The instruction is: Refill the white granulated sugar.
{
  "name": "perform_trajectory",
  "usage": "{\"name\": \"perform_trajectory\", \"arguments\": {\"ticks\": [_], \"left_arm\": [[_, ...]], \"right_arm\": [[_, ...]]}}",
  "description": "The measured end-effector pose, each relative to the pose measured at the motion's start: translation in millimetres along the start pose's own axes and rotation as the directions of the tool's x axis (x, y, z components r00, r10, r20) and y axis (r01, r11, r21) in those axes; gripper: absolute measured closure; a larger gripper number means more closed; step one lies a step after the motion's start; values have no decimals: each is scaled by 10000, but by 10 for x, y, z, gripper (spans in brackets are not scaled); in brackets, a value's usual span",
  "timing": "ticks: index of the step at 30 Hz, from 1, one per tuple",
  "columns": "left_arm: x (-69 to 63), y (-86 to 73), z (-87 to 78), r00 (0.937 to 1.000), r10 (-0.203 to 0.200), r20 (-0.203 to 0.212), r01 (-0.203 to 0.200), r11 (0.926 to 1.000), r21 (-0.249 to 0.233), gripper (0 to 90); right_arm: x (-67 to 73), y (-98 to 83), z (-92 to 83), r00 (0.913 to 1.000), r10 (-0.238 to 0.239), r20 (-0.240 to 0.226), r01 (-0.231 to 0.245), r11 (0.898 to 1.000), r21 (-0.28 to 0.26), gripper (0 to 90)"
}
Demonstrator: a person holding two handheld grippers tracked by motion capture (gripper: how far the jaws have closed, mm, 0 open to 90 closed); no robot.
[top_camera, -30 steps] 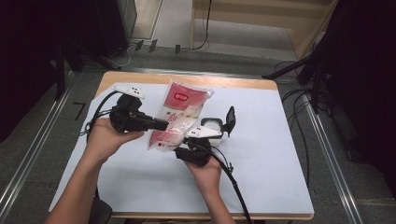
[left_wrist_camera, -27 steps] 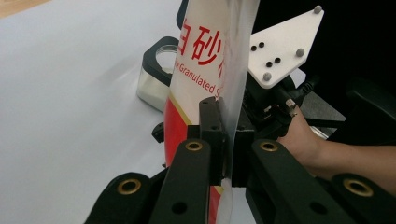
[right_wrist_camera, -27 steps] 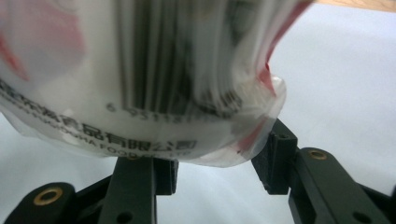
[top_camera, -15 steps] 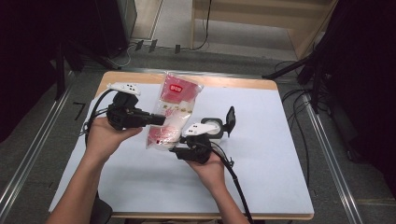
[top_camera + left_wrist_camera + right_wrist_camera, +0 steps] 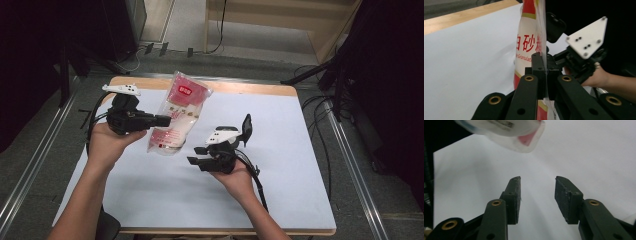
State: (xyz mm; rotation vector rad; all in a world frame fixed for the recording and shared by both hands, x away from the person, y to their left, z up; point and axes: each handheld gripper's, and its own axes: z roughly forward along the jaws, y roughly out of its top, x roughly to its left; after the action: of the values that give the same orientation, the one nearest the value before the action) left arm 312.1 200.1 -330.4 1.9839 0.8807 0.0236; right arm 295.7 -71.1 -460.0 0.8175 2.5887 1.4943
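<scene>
Left gripper (image 5: 165, 120), jaws pressed together on the side edge of the sugar bag (image 5: 177, 117), clear pouch with red top panel and red printing, lifted tilted above the white table sheet (image 5: 300, 150). Same pinch seen close in the left gripper view: black pads clamped on the bag's seam (image 5: 543, 72), red characters on the bag's face just above. Right gripper (image 5: 197, 162), jaws spread with nothing between them, held below and to the right of the bag's lower corner; that corner (image 5: 524, 137) visible above the open pads in the right gripper view. Surface: white sheet over a wooden tabletop (image 5: 250, 89), bare wood strip at the far edge; grey floor, metal rails and cables around; dark curtains at both sides. Compared with a second ago: bag formerly gripped from both sides, now clear of the right gripper and carried further left and higher, more upright; right gripper lower and nearer the person. Open sheet broad to the right and toward the near edge; left gripper close to the table's left edge.
</scene>
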Motion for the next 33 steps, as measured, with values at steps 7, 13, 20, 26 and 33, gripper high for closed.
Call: {"name": "perform_trajectory", "arguments": {"ticks": [7,13,20,26,33], "left_arm": [[153,-59,61,9990,-377,-236,380,9992,113,900],[261,-80,125,9983,-422,-400,426,9990,97,900],[398,-61,247,9957,-736,-558,745,9971,148,900],[490,-40,429,9957,-647,-663,659,9977,164,900],[610,-75,636,9964,-418,-737,417,9991,-29,900]], "right_arm": [[-57,-1,-170,9979,295,-578,-322,9983,-479,565],[-86,-21,-248,9979,102,-643,-120,9996,-272,564],[-127,-119,-429,9972,139,-731,-160,9995,-278,563],[-138,-226,-552,9979,125,-635,-134,9998,-139,555],[-137,-344,-660,9984,167,-545,-169,9999,-35,546]]}}
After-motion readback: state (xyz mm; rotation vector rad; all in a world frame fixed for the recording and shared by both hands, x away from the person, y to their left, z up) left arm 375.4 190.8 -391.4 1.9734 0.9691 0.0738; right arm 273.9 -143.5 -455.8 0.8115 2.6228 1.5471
